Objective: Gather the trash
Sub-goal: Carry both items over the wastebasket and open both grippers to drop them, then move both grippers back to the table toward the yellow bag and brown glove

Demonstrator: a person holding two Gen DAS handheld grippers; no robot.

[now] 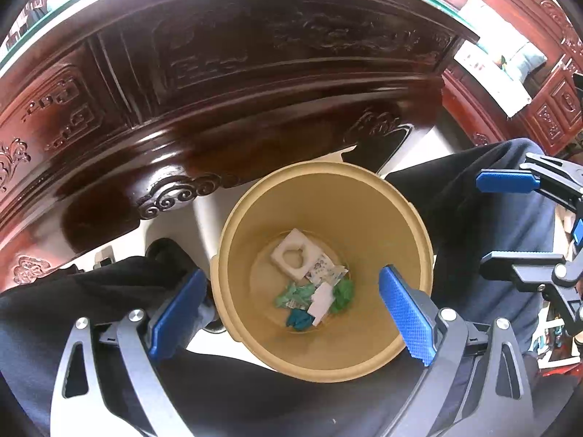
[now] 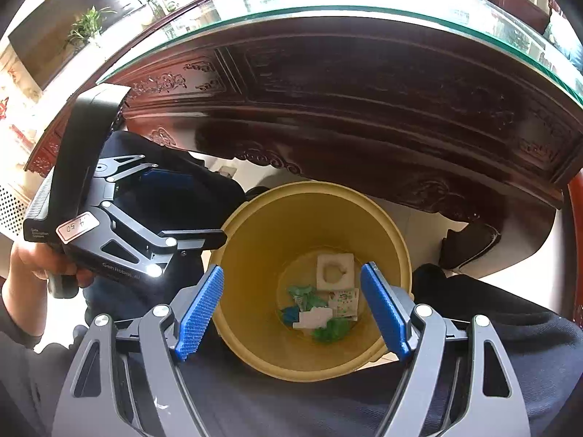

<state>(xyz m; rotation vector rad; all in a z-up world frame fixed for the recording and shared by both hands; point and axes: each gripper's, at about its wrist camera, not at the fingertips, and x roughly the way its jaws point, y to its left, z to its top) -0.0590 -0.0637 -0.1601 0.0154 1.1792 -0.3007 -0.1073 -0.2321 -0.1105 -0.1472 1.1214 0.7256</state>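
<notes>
Fingers of both grippers are standing spread apart with nothing between them: the left gripper (image 1: 291,313) and the right gripper (image 2: 293,313) are each hanging above the yellow bin (image 1: 400,225), looking straight down into it. Beyond the fingertips, the carved dark wooden surface (image 1: 218,83) with its glass top (image 2: 328,11) is filling the upper part of both views, its scrolled apron edge sitting just past the bin's far rim. Dark trouser legs (image 2: 510,346) are flanking the bin on both sides of the fingers, pressing close to its wall.

Seen from the left wrist, the right gripper (image 1: 510,218) is showing off to the right of the fingers, its 2 blue pads wide apart; seen from the right wrist, the left gripper (image 2: 153,218) is showing to the left, gripped by a hand (image 2: 32,266).

Down on the bin's floor, framed between the fingers, the trash is lying in 1 loose heap: a white foam piece (image 1: 295,258) with a cut-out hole farthest from the fingers, a printed wrapper (image 1: 324,273) touching it, a white paper scrap (image 1: 322,300), green crumpled bits (image 1: 344,293) and a teal bit (image 1: 298,318) nearest the fingers.
</notes>
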